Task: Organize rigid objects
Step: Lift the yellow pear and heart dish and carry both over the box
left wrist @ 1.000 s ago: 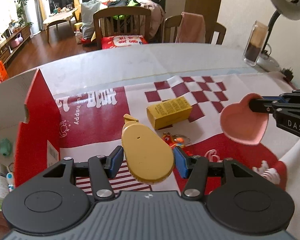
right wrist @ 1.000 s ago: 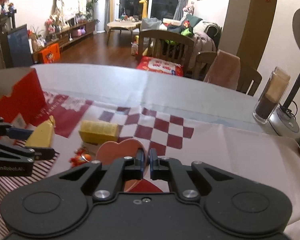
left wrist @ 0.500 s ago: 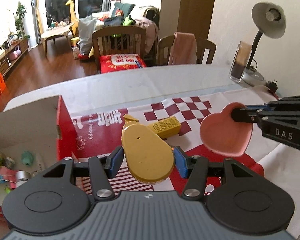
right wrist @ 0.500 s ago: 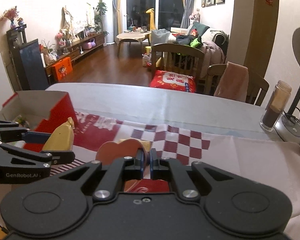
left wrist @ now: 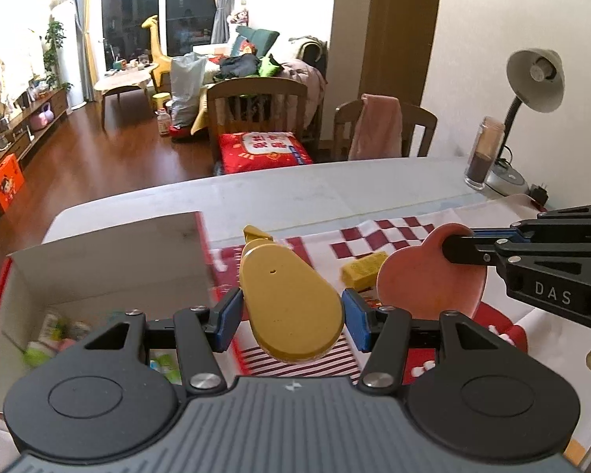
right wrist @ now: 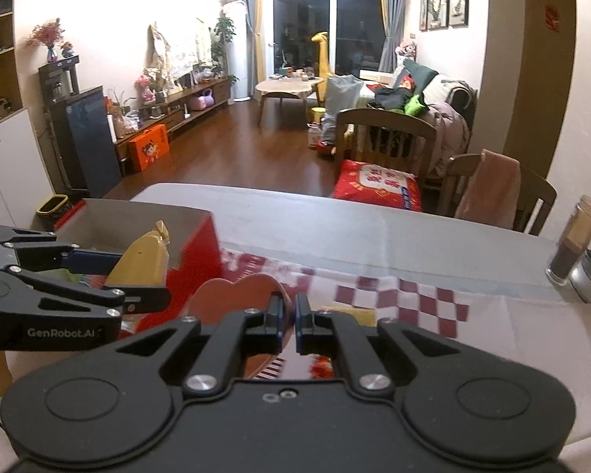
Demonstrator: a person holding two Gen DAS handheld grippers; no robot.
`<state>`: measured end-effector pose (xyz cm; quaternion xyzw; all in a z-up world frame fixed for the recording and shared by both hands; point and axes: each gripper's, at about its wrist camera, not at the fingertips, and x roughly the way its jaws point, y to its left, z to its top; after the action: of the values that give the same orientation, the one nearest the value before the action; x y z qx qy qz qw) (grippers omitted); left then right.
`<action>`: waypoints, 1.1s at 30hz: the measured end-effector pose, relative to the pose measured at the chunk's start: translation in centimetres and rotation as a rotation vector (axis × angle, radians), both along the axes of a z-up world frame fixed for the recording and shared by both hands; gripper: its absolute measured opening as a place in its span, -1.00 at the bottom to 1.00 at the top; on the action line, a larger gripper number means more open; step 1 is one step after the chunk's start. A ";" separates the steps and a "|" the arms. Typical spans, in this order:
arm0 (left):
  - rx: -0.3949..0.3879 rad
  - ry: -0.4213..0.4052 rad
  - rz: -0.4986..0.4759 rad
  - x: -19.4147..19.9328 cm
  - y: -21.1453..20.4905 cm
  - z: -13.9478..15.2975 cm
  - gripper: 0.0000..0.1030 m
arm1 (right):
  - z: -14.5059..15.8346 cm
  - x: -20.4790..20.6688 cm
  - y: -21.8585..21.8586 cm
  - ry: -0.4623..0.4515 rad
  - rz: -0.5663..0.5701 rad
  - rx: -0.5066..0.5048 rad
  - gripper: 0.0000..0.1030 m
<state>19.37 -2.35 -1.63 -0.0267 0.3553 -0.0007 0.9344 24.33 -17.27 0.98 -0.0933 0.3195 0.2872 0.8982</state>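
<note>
Change since earlier: both grippers have risen and swung toward the cardboard box (left wrist: 110,252), each carrying its object along; the box interior now fills the lower left of the left wrist view, where a second ago only its red wall showed; the yellow carton (left wrist: 364,268) has stayed on the cloth and now sits further behind
Left gripper (left wrist: 291,315): blue-padded fingers (left wrist: 228,321) partly apart and clamped on the wide end of the yellow pear-shaped piece (left wrist: 287,299); the piece juts forward and up, stem end away from the camera; it hangs just right of the box's red side wall, above the cloth
Right gripper (right wrist: 289,315): fingers pressed together on the rim of the pink heart-shaped dish (right wrist: 236,295); in the left wrist view the dish (left wrist: 429,276) is held off the table, to the right of the box and beside the pear piece, apart from it
Cardboard box: open-topped, red outside, pale inside; stands on the left part of the table (left wrist: 295,193); small items lie on its floor, blurred, mostly green and pink; too soft to name
Yellow carton: lies on the red-and-white checked cloth (left wrist: 394,232), right of the box, between pear piece and heart dish as seen from the left wrist
Far right of the box: glass jar (left wrist: 484,153) with dark contents beside the desk lamp (left wrist: 536,79), at the table's far edge
Beyond the box: two wooden chairs, one with a red cushion (left wrist: 264,149)
</note>
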 end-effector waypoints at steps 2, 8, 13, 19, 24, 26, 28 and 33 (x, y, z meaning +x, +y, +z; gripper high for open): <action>0.003 -0.004 0.007 -0.5 1.4 0.3 0.06 | 0.2 -0.4 1.3 -0.001 0.009 0.004 -0.91; -0.002 -0.003 0.032 -1.9 5.6 0.7 0.06 | 0.3 -0.9 5.2 -0.003 0.035 0.012 -0.91; 0.007 0.001 0.054 -2.8 9.6 0.7 0.06 | 0.0 -1.2 8.6 0.003 0.050 0.005 -0.90; -0.002 0.027 0.073 -2.9 14.0 0.2 0.06 | -0.6 -1.3 12.0 0.017 0.057 -0.008 -0.90; 0.006 0.053 0.087 -2.3 17.2 -0.9 0.06 | -1.6 -0.9 14.5 0.033 0.062 -0.029 -0.90; 0.009 0.062 0.092 -1.8 18.1 -1.4 0.06 | -2.3 -0.7 15.6 0.042 0.064 -0.041 -0.90; 0.011 0.073 0.091 -1.3 19.2 -2.1 0.06 | -3.0 -0.1 16.7 0.061 0.063 -0.048 -0.90; 0.005 0.113 0.087 0.5 21.4 -3.9 0.06 | -5.0 1.2 18.9 0.105 0.057 -0.081 -0.90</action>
<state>19.85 19.04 -5.51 -0.0396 0.4058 0.0422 0.9121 25.50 1.59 -4.04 -0.1234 0.3745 0.3040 0.8672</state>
